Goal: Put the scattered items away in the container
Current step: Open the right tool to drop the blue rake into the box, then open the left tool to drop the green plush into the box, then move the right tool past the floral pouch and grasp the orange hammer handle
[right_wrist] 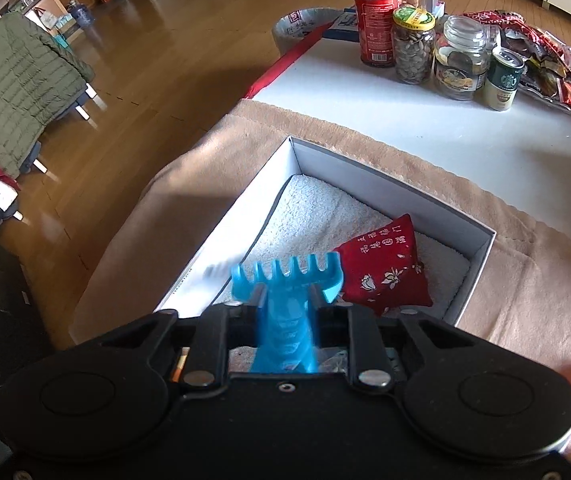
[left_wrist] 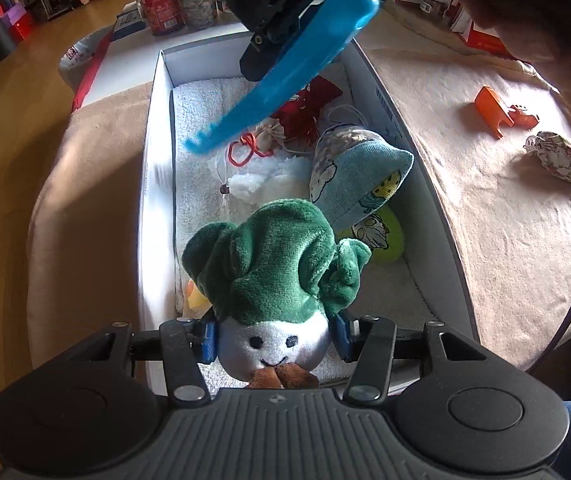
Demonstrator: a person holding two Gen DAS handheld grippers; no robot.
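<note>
The right tongs (right_wrist: 285,300) grip a bright blue plastic toy rake (right_wrist: 285,284) by its handle; its long axis runs straight out along the fingers, toothed head pointing forward and down over the white rectangular cardboard box (right_wrist: 481,248). In the left wrist view the rake (left_wrist: 305,56) slants from the right tongs (left_wrist: 269,46) down toward the box's left wall. The left tongs (left_wrist: 275,338) are clamped on the white face of a green-capped plush vegetable toy (left_wrist: 273,264), its leafy top pointing forward above the near end of the box (left_wrist: 153,184). Ahead of it, inside the box on a white towel lining (left_wrist: 197,128), lie a blue patterned fabric pouch (left_wrist: 359,176) and a red embroidered sachet (right_wrist: 385,268). To the right, on the beige blanket (left_wrist: 485,184) covering the desk, sit an orange plastic piece (left_wrist: 493,110) and a floral cloth pouch (left_wrist: 561,156). Beyond the box stand a red tin (right_wrist: 375,20) and glass jars (right_wrist: 413,46); wooden floor (right_wrist: 145,80) lies to the left.
</note>
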